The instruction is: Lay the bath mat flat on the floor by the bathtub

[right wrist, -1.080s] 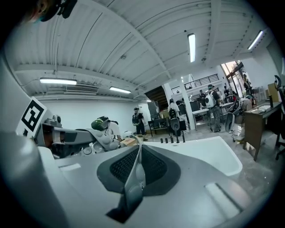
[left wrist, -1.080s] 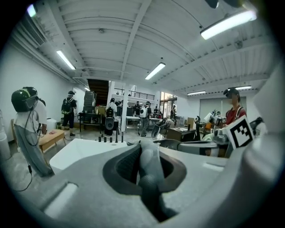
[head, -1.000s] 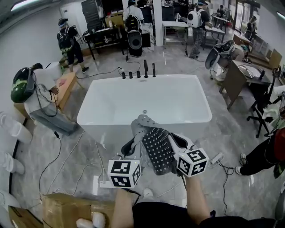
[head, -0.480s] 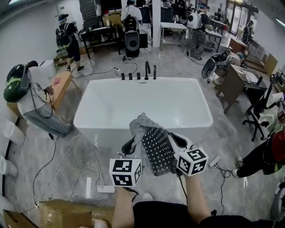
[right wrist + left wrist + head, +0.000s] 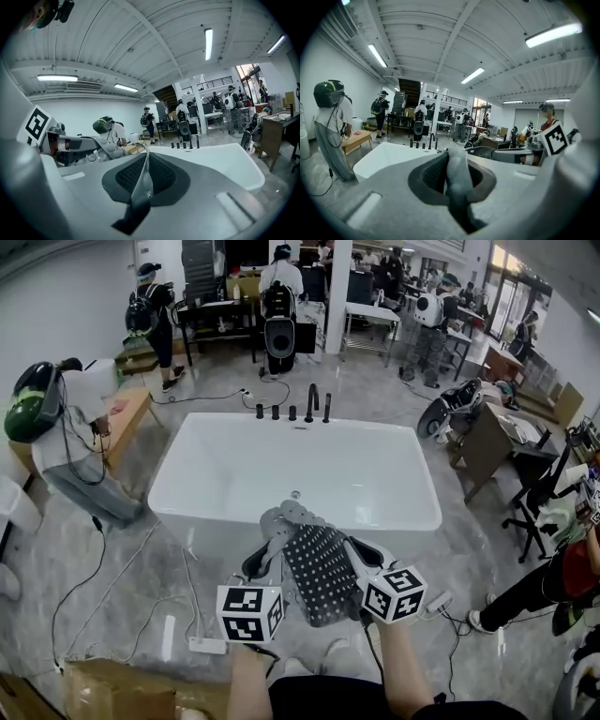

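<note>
Before the glossy bathtub [image 5: 225,474], left gripper [image 5: 456,161] and right gripper [image 5: 145,168] pinch the studded mat [image 5: 321,563].

The grey, studded bath mat [image 5: 317,563] hangs bunched, seemingly folded over, before the white bathtub [image 5: 234,474].

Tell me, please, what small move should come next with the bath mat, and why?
Probably draw the tools apart: the left tool and right tool each pinch the grey dotted rubber bath mat, which hangs bunched between them above the grey marbled floor before the white bathtub.
</note>
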{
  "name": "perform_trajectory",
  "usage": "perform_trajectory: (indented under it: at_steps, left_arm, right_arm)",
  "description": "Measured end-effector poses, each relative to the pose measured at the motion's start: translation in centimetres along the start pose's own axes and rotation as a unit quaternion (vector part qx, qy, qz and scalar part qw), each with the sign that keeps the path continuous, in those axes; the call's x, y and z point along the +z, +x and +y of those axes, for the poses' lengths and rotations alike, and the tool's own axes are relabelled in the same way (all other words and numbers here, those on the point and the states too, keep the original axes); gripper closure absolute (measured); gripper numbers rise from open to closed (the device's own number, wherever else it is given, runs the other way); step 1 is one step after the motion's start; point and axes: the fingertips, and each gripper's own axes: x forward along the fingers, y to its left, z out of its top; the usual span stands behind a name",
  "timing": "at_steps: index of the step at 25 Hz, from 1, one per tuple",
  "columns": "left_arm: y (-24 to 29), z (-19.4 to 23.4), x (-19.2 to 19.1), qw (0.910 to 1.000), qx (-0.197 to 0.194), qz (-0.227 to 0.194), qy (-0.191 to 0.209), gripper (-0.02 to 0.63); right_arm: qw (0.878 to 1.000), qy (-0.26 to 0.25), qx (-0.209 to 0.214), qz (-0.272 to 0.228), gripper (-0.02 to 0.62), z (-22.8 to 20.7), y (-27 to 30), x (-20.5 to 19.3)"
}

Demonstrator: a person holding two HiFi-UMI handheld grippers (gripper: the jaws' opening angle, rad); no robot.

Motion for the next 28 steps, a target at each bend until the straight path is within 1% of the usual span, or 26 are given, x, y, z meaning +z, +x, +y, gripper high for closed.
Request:
perform_trajectory:
  at_steps: [5,10,15,17,22,25,28]
  left_arm:
    - [0.8,-0.5,0.6,0.9999,0.015,0.004,0.003,0.588]
    - [2.4,-0.9,1.5,0.9996,0.026,0.014,0.005,0.588]
    - [5.7,-2.8,2.5,0.9996,0.026,0.013,-0.001,0.588]
    - [6.8,-3.3,2.7,0.9995,0.024,0.019,-0.002,0.588]
    - [9.8,-5.0,1.9,0.9993,0.012,0.036,-0.009,0.588]
    - [11.6,-5.8,0.7,0.9987,0.011,0.048,-0.016,0.588]
    - [13.0,-5.7,-0.1,0.9978,0.012,0.062,-0.018,0.588]
  right_arm:
    - [1.0,0.009,0.02,-0.006,0.572,-0.8,0.7,0.6]
    - [0.999,0.028,0.03,-0.009,0.572,-2.7,1.5,0.9]
    - [0.999,0.029,0.032,-0.012,0.572,-6.9,1.6,2.2]
    - [0.999,0.032,0.03,-0.011,0.572,-8.1,1.6,2.4]
    - [0.999,0.044,0.019,0.001,0.572,-11.4,1.6,1.7]
    - [0.999,0.05,0.015,0.013,0.572,-13.6,1.7,1.0]
    - [0.998,0.059,0.011,0.018,0.572,-15.1,1.9,0.6]
